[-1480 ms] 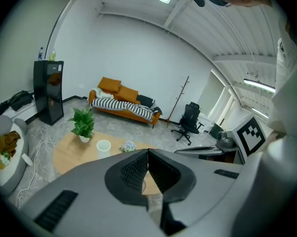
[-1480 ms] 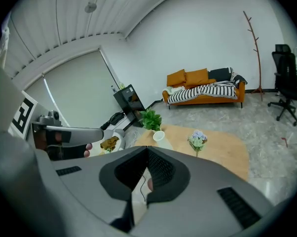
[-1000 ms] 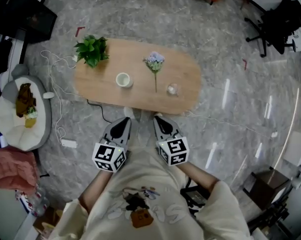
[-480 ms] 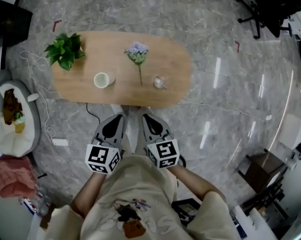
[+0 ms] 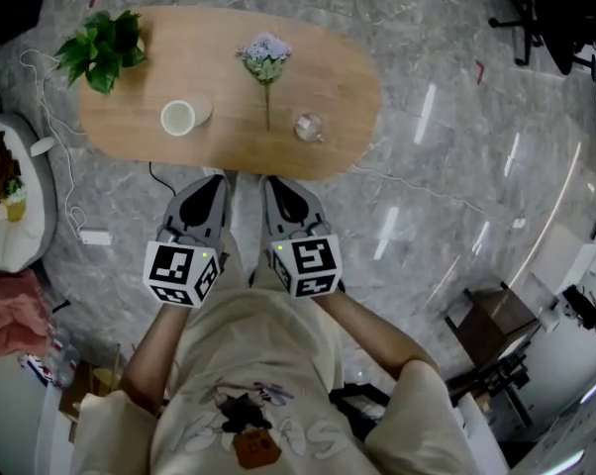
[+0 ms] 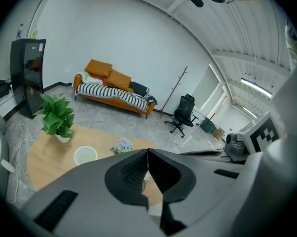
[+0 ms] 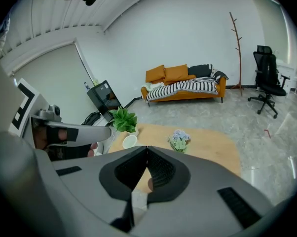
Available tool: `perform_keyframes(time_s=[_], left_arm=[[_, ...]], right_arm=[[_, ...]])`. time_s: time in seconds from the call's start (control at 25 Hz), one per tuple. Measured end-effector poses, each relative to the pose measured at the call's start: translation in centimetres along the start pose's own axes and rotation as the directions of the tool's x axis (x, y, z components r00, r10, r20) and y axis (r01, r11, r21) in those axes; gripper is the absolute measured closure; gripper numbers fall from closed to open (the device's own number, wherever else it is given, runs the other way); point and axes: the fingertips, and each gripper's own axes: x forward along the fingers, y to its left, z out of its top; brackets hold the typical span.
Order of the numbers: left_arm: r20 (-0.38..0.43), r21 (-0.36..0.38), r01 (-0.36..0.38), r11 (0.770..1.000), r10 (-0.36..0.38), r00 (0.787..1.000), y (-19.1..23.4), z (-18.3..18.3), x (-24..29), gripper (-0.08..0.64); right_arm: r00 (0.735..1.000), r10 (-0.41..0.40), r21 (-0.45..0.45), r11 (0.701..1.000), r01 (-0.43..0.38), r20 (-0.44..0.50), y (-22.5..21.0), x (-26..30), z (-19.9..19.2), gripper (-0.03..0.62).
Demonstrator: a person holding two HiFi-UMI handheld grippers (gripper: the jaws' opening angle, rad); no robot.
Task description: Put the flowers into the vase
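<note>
A flower (image 5: 264, 55) with a pale purple head and a long thin stem lies flat in the middle of the oval wooden table (image 5: 338, 77). A white round cup-like vase (image 5: 179, 118) stands to its left and a small clear glass (image 5: 308, 127) to its right. My left gripper (image 5: 212, 180) and right gripper (image 5: 276, 181) hover side by side over the floor, just short of the table's near edge. Both point toward the table with jaws shut and nothing between them. In the gripper views the flower (image 6: 121, 145) (image 7: 179, 139) shows beyond the shut left gripper (image 6: 148, 151) and right gripper (image 7: 147, 147).
A potted green plant (image 5: 102, 47) stands at the table's left end. Cables and a power strip (image 5: 95, 237) lie on the floor to the left. An orange sofa (image 7: 183, 85) and an office chair (image 7: 266, 78) stand far behind the table. A dark box (image 5: 491, 320) sits at the right.
Both shut grippers have sunk and shifted left in the head view. The table now sits higher and further left in that view. Nothing on the table has moved.
</note>
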Motion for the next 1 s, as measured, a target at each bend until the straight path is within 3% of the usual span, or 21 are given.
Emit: perform_keyframes(time_s=[0.36,0.6,1.0], left_arm=[[-0.013,-0.013,0.001,1.0,-0.001,1.0,2.2,-1.2,2.6,0.551],[-0.043,-0.003,-0.014,1.0,0.014,0.999,3.7,-2.9,4.1,0.551],[-0.083,0.033,0.025,0.999,-0.022,0.996,4.8,-6.3,7.9,0.552]], right_arm=[[0.997,-0.035,-0.011,0.999,0.034,-0.069,-1.7,3.4,-1.8,0.587],[0.998,-0.026,-0.021,0.999,0.025,-0.065,-2.2,5.7,-2.5,0.586],[0.996,-0.066,-0.012,0.998,0.065,-0.061,-4.0,9.8,-4.7,0.586]])
